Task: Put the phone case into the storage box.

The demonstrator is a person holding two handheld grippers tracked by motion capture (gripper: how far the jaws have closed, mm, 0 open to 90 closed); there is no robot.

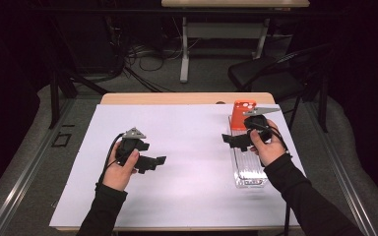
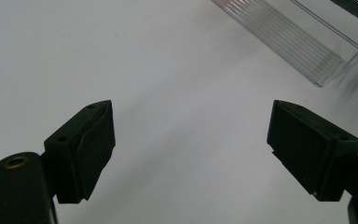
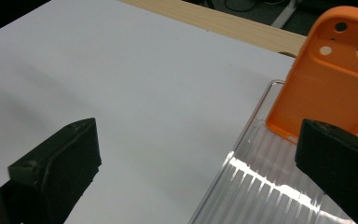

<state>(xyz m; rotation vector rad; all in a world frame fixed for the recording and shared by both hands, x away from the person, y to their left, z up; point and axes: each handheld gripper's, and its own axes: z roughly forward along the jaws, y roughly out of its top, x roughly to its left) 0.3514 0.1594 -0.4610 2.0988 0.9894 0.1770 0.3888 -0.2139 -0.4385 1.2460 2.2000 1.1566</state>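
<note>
My right gripper (image 1: 236,140) had its jaws spread wide with nothing between them — released, hanging over the left edge of the clear ribbed tray (image 1: 248,169). In the right gripper view the orange phone case (image 3: 333,84) stood upright at the tray's far end, leaning back a little, its camera holes at the top; the right-hand jaw sat in front of its lower corner, though I could not tell whether it touched. The tray (image 3: 261,186) lay lengthwise on the right side of the white sheet (image 1: 187,162) covering the counter. My left gripper (image 1: 152,162) was well apart on the left, jaws likewise open and empty above bare sheet — its own view caught the tray's near end (image 2: 303,46) at upper right.
</note>
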